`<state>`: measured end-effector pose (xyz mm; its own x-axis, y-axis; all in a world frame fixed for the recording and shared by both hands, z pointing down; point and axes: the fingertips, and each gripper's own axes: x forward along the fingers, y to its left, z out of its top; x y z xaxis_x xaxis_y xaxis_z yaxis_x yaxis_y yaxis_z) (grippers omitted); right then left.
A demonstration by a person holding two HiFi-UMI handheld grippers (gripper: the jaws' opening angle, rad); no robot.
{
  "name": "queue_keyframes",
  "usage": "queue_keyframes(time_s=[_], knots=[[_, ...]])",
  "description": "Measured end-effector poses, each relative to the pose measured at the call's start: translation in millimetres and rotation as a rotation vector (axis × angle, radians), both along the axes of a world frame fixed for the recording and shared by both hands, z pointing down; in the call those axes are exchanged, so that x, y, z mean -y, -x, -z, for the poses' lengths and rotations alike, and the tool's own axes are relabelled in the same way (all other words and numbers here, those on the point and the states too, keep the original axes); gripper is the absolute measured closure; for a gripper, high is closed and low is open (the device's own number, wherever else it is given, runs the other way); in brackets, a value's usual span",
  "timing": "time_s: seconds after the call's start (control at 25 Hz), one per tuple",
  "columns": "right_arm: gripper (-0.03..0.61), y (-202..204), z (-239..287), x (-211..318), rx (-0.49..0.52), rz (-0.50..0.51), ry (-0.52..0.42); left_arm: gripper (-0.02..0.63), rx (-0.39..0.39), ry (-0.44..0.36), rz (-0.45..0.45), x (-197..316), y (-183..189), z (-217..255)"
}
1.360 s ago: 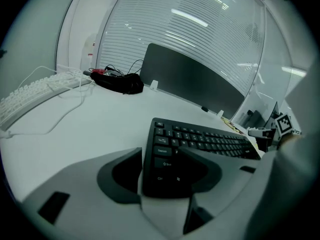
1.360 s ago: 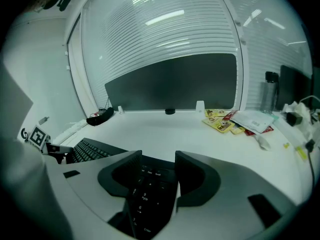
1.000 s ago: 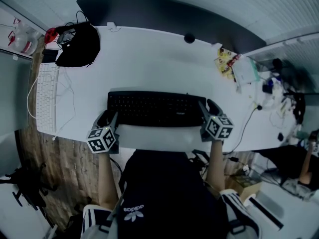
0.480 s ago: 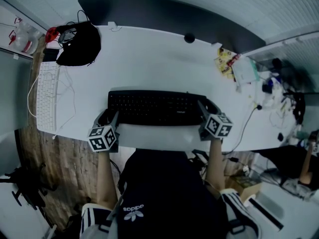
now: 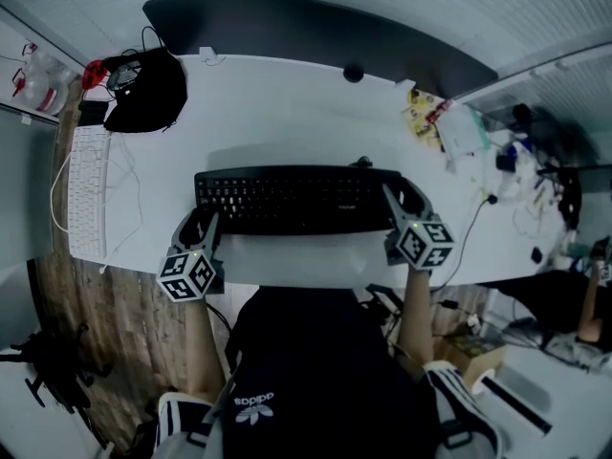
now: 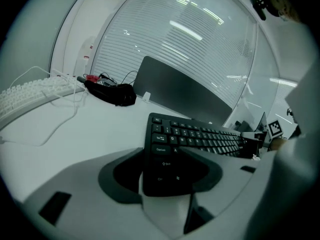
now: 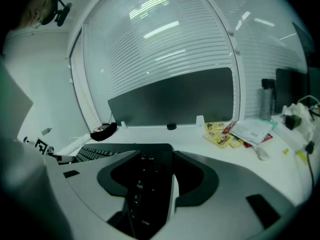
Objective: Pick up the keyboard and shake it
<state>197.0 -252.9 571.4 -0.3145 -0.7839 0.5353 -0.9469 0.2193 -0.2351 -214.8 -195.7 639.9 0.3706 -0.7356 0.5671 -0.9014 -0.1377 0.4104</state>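
Note:
The black keyboard (image 5: 296,199) lies crosswise over the near half of the white desk (image 5: 287,103) and casts a soft shadow on it, as if held a little above the surface. My left gripper (image 5: 203,222) is shut on its left end. In the left gripper view the keyboard (image 6: 200,139) runs off to the right from my left gripper (image 6: 165,166), with the Ctrl and Shift corner between the jaws. My right gripper (image 5: 403,199) is shut on the right end. The right gripper view has the number-pad end of the keyboard (image 7: 145,184) inside my right gripper (image 7: 157,176).
A white keyboard (image 5: 84,189) with a loose cable lies along the desk's left edge, with a black bag (image 5: 143,89) behind it. Snack packets and papers (image 5: 426,113) sit at the far right. A dark partition (image 5: 316,32) closes off the desk's far side. A small black round object (image 5: 353,73) stands by it.
The keyboard and both grippers have shifted a little left and farther from me. A shadow now shows on the desk beyond the keyboard. Both grips are unchanged.

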Motion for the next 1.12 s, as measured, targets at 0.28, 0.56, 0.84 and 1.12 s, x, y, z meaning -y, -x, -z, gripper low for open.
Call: queue_keyframes(time_s=[0.28, 0.56, 0.84, 1.12], knots=[[0.38, 13, 79, 17, -0.022, 0.019, -0.202, 0.399, -0.009, -0.228, 0.0, 34, 10, 60], [0.38, 26, 157, 17, -0.078, 0.038, -0.388, 0.399, -0.049, -0.384, 0.01, 51, 16, 107], [0.38, 35, 219, 13, -0.131, 0.069, -0.534, 0.399, -0.096, -0.504, 0.026, 57, 20, 148], [0.38, 58, 266, -10, -0.181, 0.08, -0.674, 0.399, -0.14, -0.609, 0.017, 52, 36, 175]])
